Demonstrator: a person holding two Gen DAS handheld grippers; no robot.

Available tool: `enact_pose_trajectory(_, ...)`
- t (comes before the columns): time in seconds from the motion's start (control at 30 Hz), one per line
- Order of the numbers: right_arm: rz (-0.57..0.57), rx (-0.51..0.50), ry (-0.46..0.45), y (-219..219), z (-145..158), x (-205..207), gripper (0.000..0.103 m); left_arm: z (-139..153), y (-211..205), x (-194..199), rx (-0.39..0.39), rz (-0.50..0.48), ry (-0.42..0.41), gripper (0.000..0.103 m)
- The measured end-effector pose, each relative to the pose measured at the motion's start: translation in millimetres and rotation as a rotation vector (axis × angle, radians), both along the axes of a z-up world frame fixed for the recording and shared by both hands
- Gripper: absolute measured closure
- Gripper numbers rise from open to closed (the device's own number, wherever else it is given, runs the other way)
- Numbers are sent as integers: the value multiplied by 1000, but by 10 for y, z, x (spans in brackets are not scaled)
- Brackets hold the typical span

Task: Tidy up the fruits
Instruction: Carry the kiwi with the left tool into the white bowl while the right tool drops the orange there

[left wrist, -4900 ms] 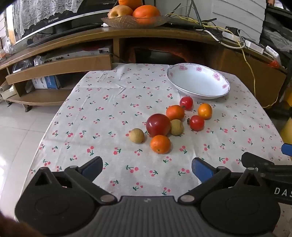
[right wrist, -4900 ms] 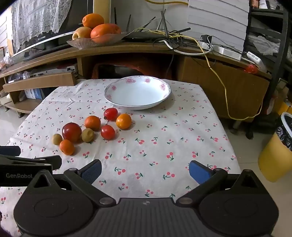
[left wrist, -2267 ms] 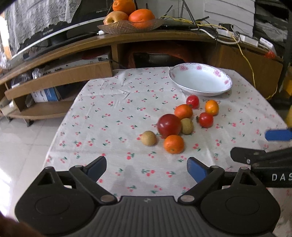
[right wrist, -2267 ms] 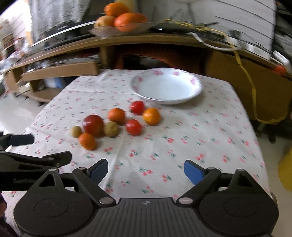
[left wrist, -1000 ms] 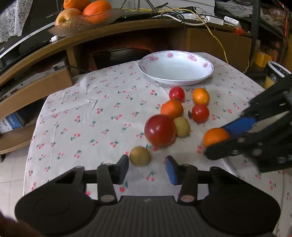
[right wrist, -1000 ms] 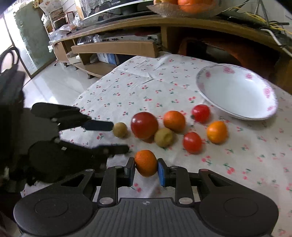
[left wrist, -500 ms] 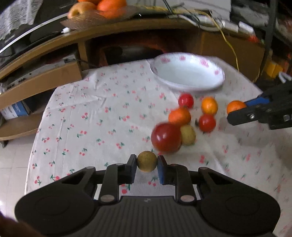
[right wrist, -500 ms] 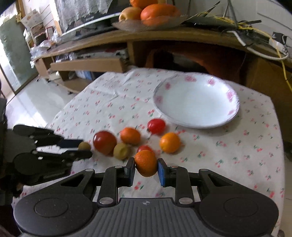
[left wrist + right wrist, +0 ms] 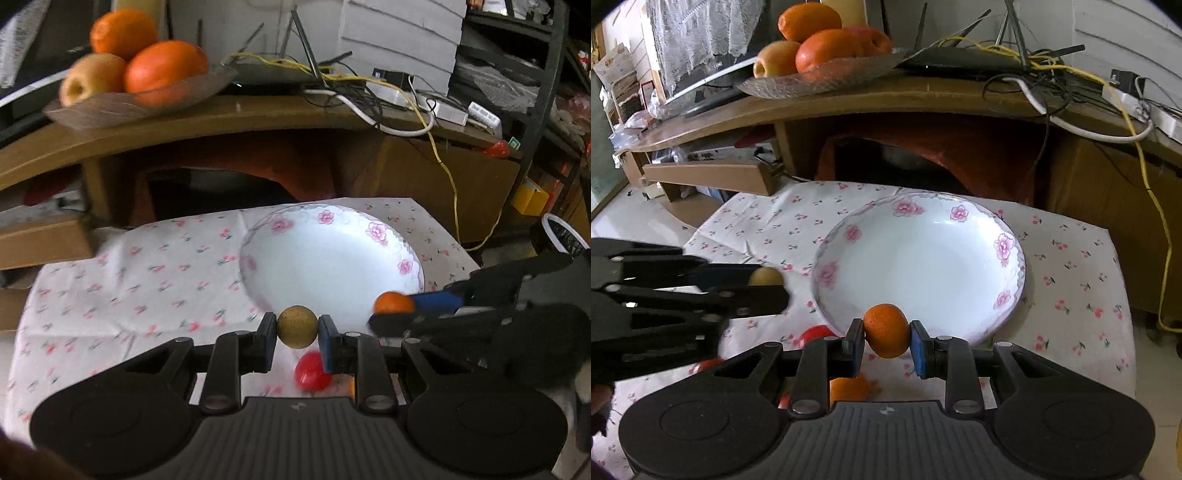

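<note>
Cluttered wooden shelf [image 9: 923, 99] along the top of the frame, loaded with a glass dish of oranges and an apple [image 9: 827, 48] at upper left and a tangle of cables [image 9: 1071, 85] at upper right; below it, a counter under a cherry-print cloth [image 9: 1071, 266]. Centre of both views: a white, flower-rimmed bowl [image 9: 1008, 243], nothing in it yet. Left claw [image 9: 297, 331] clenched on a small tan round fruit [image 9: 297, 326], held at lower centre of its view against the bowl's near rim. Right claw [image 9: 887, 336] clamped on a small orange [image 9: 886, 330], poised over the near edge of the bowl in its own view, and seen from the left camera at centre right, low beside the bowl's right rim. More fruit left on the cloth below the claws: a red one [image 9: 312, 373] at lower centre of the left view, another orange one [image 9: 849, 389] partly hidden behind the right claw's fingers. Step in hand, by the look of it: carrying two fruits at once to the bowl, with neither yet released. Next move likely to call for easing each claw further in over the white basin, lowering close to the surface and opening gently, so that round fruit settles rather than rolls out over the shallow rim; then back for the remaining pieces.
</note>
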State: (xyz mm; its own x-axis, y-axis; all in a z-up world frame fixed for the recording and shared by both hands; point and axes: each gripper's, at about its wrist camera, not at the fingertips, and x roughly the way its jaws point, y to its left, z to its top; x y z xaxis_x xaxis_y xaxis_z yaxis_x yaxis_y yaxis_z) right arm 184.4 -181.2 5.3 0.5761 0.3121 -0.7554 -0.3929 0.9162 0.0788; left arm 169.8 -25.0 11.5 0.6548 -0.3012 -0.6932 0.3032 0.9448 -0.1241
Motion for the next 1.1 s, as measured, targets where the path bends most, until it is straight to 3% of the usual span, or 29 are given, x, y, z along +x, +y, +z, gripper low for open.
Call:
enact_pose_trajectory(0.37, -8, -14, -9, -25, -124, 196, 70, -187, -162, 183, 81, -14, 6, 73)
enact_pose_trajectory(0.57, -30, -7, -25, -97, -61, 179, 57, -138, -124, 173, 64, 5, 4, 72)
enact_pose_trajectory(1.1, -14, 36, -39, -141, 154, -174, 54, 101, 92, -105, 31, 47, -11, 70)
